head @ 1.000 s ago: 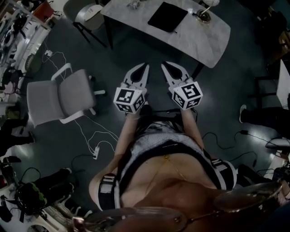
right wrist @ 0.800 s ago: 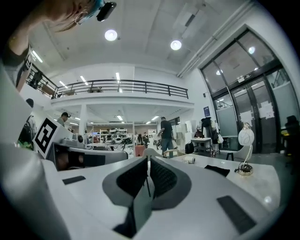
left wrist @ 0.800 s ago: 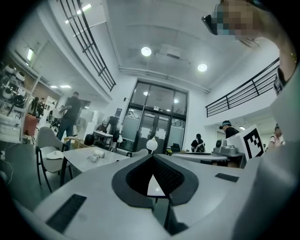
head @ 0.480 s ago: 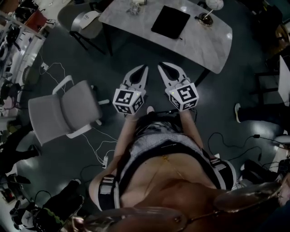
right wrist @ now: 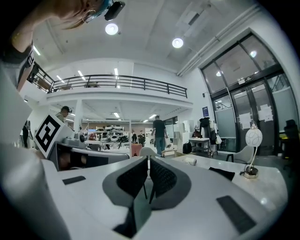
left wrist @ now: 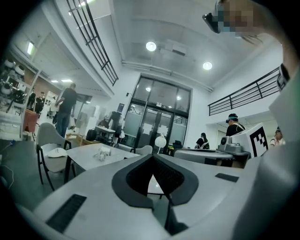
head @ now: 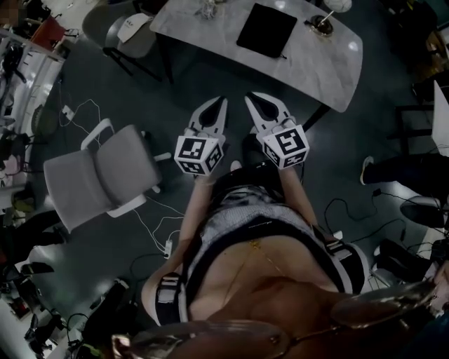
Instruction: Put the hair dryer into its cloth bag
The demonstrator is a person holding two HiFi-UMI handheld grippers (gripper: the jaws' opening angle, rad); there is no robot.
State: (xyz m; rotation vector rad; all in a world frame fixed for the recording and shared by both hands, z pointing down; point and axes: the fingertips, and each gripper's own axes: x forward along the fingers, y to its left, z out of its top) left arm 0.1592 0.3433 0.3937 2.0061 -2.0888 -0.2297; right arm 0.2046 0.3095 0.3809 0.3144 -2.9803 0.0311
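A grey marble-look table (head: 316, 66) stands ahead of me. On it lies a flat black thing (head: 267, 29), which also shows as a dark flat thing (right wrist: 220, 172) in the right gripper view. A small pale object (head: 208, 8) sits near the table's far left end, and the left gripper view shows this pale object (left wrist: 102, 153) too small to identify. My left gripper (head: 223, 104) and right gripper (head: 248, 98) are held side by side in the air short of the table's near edge. Both point toward it, and both are shut with nothing in them.
A grey office chair (head: 98, 175) stands to my left, and a second chair (head: 130, 31) with a white cap on its seat is at the table's left end. Cables and a power strip (head: 151, 224) trail over the dark floor. A globe lamp (right wrist: 253, 140) stands on the table. People stand in the background.
I have stepped closer to the table, so the floor and the grey chair have slid back in the head view. Both grippers came along side by side and stayed shut.
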